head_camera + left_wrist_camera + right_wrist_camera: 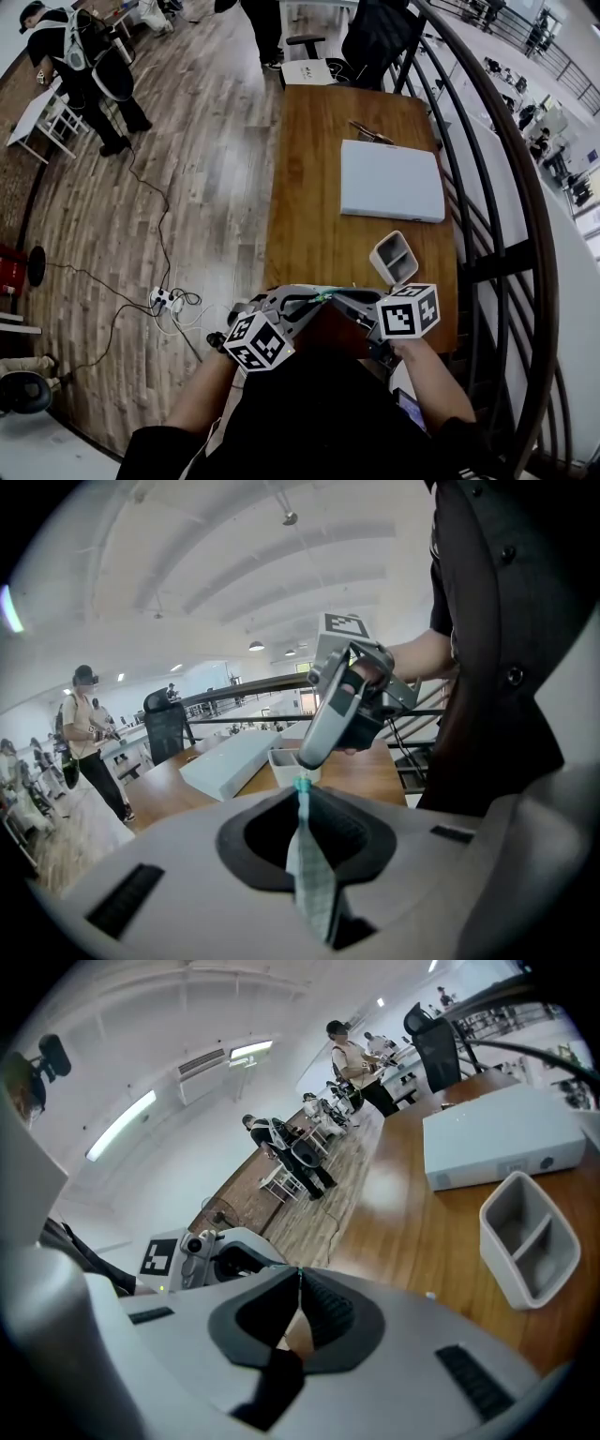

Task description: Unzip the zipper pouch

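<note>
Both grippers meet over the near edge of the wooden table (319, 169), close to my body. Between them hangs the zipper pouch (339, 323), dark reddish-brown with a teal zipper edge (323, 296). My left gripper (315, 300) is shut on a teal strip of that zipper edge (309, 864), which runs up between its pads to the tips (302, 785). My right gripper (341, 299) is shut on a thin tan and dark part of the pouch (292, 1335), with a speck of teal at its tips (298, 1274). The two grippers' tips almost touch. Most of the pouch is hidden by the grippers.
A flat white box (392, 180) lies mid-table, with a grey two-compartment tray (395, 258) nearer me and pens (370, 131) beyond. A black railing (487, 187) runs along the right. A power strip and cables (161, 300) lie on the floor at left. People stand far off.
</note>
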Demonstrator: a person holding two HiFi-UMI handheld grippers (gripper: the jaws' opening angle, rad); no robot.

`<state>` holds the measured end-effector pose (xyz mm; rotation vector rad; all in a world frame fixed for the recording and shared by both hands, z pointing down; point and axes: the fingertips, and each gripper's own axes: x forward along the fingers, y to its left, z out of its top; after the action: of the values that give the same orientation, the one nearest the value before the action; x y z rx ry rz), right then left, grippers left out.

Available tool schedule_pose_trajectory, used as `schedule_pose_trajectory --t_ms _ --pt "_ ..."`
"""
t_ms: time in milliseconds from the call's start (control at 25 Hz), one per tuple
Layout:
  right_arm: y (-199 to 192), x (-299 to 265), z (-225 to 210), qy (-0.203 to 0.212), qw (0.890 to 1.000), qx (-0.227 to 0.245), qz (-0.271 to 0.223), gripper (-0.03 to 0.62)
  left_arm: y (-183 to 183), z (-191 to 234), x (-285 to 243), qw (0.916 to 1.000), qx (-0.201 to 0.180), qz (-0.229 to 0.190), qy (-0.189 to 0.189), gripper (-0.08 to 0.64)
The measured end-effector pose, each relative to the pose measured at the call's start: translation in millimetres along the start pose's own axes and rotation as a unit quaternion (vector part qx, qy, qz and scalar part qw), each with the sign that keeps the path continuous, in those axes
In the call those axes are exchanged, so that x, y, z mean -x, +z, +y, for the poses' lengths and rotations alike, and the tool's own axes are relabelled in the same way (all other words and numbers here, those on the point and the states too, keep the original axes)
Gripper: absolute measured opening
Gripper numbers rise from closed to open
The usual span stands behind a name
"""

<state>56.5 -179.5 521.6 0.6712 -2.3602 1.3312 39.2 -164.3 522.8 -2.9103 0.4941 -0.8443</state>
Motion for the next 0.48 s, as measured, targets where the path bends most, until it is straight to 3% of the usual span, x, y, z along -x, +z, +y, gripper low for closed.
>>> schedule_pose_trajectory --t_ms 160,280,480 --pt "-1 3 -17 -0.067 0.997 0.047 0.015 0.0 0 3 4 1.0 0.006 -0.004 0.005 0.041" --pt "3 9 -23 -0.058 0.998 0.027 0.004 -0.002 2 8 10 0.9994 0.03 -0.018 0.006 0.041" --pt "7 8 -20 -0.07 0.996 0.063 0.004 0.0 1 10 12 0.9991 0.035 -0.017 0.016 0.041"
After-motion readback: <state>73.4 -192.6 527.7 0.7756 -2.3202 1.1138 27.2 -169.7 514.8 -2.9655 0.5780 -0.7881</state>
